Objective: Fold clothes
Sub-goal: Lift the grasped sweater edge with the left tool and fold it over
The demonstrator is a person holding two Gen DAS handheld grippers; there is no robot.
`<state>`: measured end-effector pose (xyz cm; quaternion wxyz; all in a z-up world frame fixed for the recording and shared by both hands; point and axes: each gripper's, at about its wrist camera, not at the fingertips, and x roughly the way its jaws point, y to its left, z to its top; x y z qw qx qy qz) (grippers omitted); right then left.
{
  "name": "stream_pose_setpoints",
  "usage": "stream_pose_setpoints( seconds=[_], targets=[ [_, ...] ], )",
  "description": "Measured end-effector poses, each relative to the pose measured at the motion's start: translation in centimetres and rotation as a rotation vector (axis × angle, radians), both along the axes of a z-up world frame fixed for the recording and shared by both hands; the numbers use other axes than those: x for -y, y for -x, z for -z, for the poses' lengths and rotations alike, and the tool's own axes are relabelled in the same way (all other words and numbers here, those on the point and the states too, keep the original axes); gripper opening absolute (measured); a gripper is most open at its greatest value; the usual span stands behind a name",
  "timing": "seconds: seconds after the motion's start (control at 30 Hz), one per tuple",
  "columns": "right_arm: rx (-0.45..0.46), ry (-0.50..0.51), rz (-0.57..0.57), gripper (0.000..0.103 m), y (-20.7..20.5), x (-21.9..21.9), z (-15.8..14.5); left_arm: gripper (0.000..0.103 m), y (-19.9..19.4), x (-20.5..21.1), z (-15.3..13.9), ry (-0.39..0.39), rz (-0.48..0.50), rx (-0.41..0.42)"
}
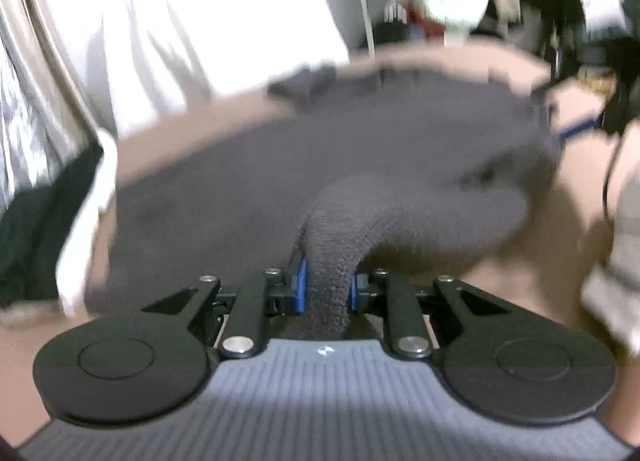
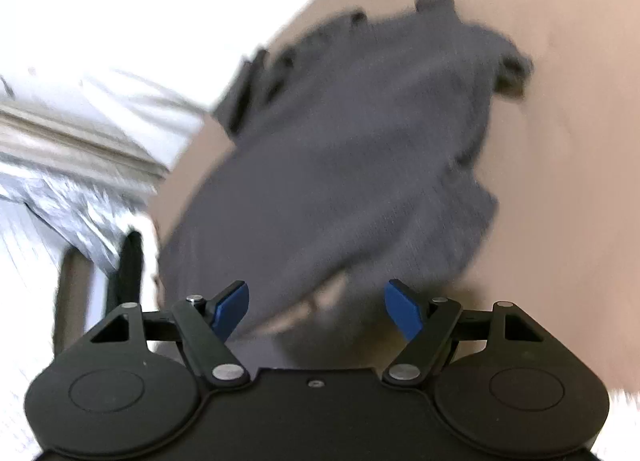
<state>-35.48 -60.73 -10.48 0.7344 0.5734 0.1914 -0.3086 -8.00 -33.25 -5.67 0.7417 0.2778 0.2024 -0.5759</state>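
A dark grey knitted garment lies spread on a tan table. My left gripper is shut on a bunched fold of that garment, which rises in a thick roll between the blue pads and is lifted off the table. In the right wrist view the same grey garment fills the middle of the tan table. My right gripper stands open just above the garment's near edge, its blue pads wide apart with no cloth pinched. Both views are blurred.
White cloth or bedding lies past the table's far left edge, and white cloth shows at the upper left. A light striped fabric sits at the right edge. Dark cluttered objects stand behind the table.
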Motion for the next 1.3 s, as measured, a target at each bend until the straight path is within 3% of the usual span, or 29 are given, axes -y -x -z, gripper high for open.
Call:
stream_pose_setpoints(
  seconds=[0.07, 0.17, 0.27, 0.33, 0.37, 0.47, 0.53, 0.63, 0.73, 0.83, 0.93, 1.03, 1.07, 1.13, 1.2, 1.3],
  targets=[
    [0.010, 0.027, -0.012, 0.080, -0.7, 0.6, -0.9, 0.019, -1.6, 1.5, -2.1, 0.057, -0.007, -0.034],
    [-0.024, 0.120, -0.028, 0.080, -2.0, 1.6, -1.5, 0.020, -6.1, 4.6, -1.9, 0.100, -0.087, -0.166],
    [-0.105, 0.237, 0.002, 0.080, -3.0, 3.0, -0.5, 0.021, -11.1, 6.3, 4.3, 0.017, -0.241, -0.252],
    [-0.055, 0.200, -0.006, 0.080, -2.3, 3.2, 0.7, 0.021, -13.3, 6.2, 9.5, -0.096, -0.326, -0.298],
    [-0.027, 0.178, -0.010, 0.080, -1.9, 3.3, 1.3, 0.023, -13.9, 5.8, 10.9, -0.105, -0.332, -0.321],
    [-0.002, 0.191, 0.000, 0.080, -1.2, 2.3, 1.2, 0.025, -15.3, 5.1, 10.3, -0.061, -0.340, -0.388],
    [-0.012, 0.224, 0.008, 0.081, -1.2, 1.8, 0.4, 0.029, -15.4, 5.5, 9.7, -0.050, -0.345, -0.371],
    [-0.106, 0.301, 0.058, 0.087, -1.6, 0.7, -0.3, 0.034, -15.2, 6.2, 9.7, -0.041, -0.341, -0.318],
    [-0.193, 0.257, 0.135, 0.087, -1.3, 1.2, 0.5, 0.036, -14.7, 6.2, 11.0, -0.069, -0.349, -0.297],
    [-0.112, 0.119, 0.166, 0.087, -0.2, 3.2, 2.5, 0.036, -14.6, 5.9, 10.4, -0.064, -0.340, -0.335],
    [-0.122, -0.061, 0.092, 0.087, -1.3, 5.3, 5.2, 0.036, -14.9, 5.8, 10.7, -0.055, -0.331, -0.361],
    [-0.180, -0.024, 0.023, 0.088, -3.2, 5.6, 5.7, 0.036, -15.1, 5.7, 11.1, -0.049, -0.331, -0.380],
    [-0.176, 0.009, 0.008, 0.085, -3.5, 5.5, 5.5, 0.036, -15.1, 5.7, 11.2, -0.048, -0.331, -0.385],
    [-0.149, 0.069, -0.026, 0.044, -3.9, 5.2, 4.9, 0.036, -15.2, 5.8, 11.2, -0.045, -0.332, -0.395],
    [-0.110, 0.107, -0.034, 0.029, -3.6, 4.8, 4.2, 0.036, -15.3, 5.7, 11.2, -0.038, -0.336, -0.404],
    [0.050, 0.088, -0.005, 0.024, -1.8, 5.0, 3.9, 0.040, -15.3, 5.7, 11.3, -0.029, -0.338, -0.420]
  ],
)
